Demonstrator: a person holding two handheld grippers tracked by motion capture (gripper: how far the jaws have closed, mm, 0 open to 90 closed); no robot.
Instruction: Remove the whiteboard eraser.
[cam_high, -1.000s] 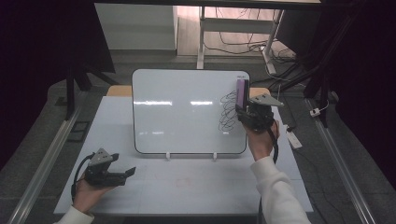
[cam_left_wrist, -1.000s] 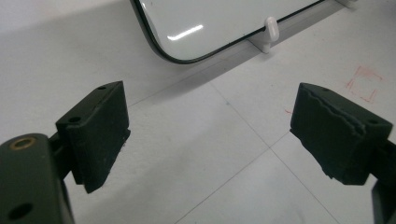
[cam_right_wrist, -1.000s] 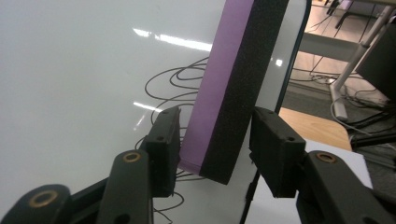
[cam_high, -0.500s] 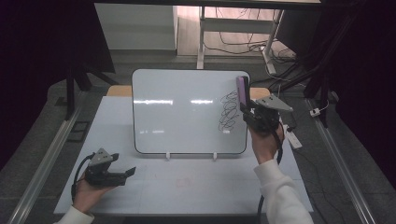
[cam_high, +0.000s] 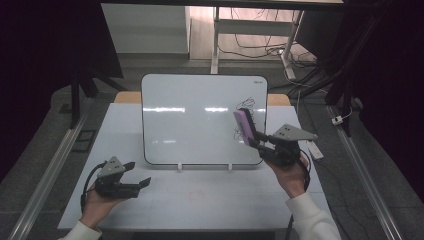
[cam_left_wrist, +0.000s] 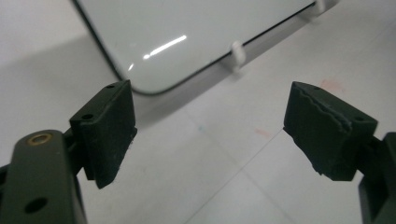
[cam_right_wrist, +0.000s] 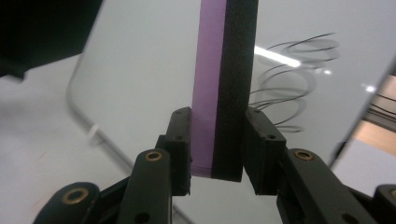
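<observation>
The right gripper (cam_high: 257, 141) is clamping a purple-and-black eraser (cam_high: 244, 127) at mid-right before the scribbled whiteboard (cam_high: 200, 120); the left gripper (cam_high: 135, 176), lower left, is gaping empty.

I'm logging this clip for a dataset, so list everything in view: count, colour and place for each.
whiteboard: one, white with a dark rim, propped upright at the back middle of the table on two white clips.
scribbles: one patch of black loops, on the whiteboard's right part.
eraser: one, purple with a black pad side, held in front of the scribbles.
table: one, white, faint reddish marks on it.
white object: one, small, at the table's right edge; cannot tell what.
left gripper: one, black, open, held low at front left.
right gripper: one, black, shut on the eraser.
sleeves: two, white, bottom edge.
</observation>
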